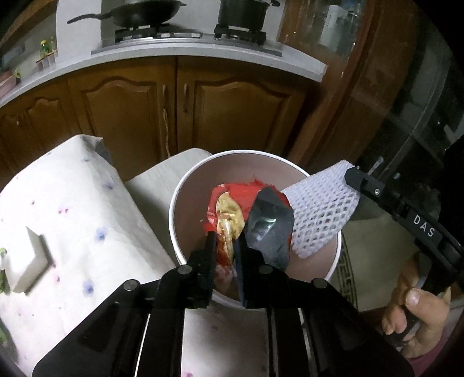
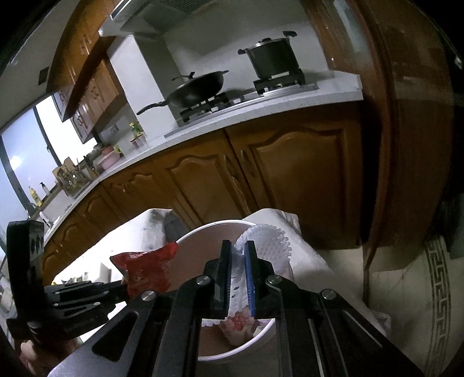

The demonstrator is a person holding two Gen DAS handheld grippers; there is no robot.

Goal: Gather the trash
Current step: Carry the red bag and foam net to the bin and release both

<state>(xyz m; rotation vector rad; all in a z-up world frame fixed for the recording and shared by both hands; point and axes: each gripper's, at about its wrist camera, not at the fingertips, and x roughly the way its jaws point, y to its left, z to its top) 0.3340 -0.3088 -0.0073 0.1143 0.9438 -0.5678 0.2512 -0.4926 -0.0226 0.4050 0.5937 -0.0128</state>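
Observation:
A white round bin (image 1: pixel 185 185) stands beside the cloth-covered table; it also shows in the right wrist view (image 2: pixel 203 229). My left gripper (image 1: pixel 227 242) is shut on a red snack wrapper (image 1: pixel 246 194) with a silver inside, held over the bin's mouth. The wrapper shows in the right wrist view (image 2: pixel 148 269) with the left gripper (image 2: pixel 124 285) below it. My right gripper (image 2: pixel 238 246) is shut on a white foam fruit net (image 2: pixel 269 246) above the bin. In the left wrist view the net (image 1: pixel 322 208) hangs over the bin's right rim from the right gripper (image 1: pixel 355 178).
The table with a white flowered cloth (image 1: pixel 66 203) lies left of the bin, with a white block (image 1: pixel 29 261) on it. Wooden cabinets (image 1: pixel 174 107) and a counter with a pan (image 1: pixel 145 13) and pot (image 1: pixel 243 11) stand behind. Tiled floor (image 2: pixel 406 278) lies right.

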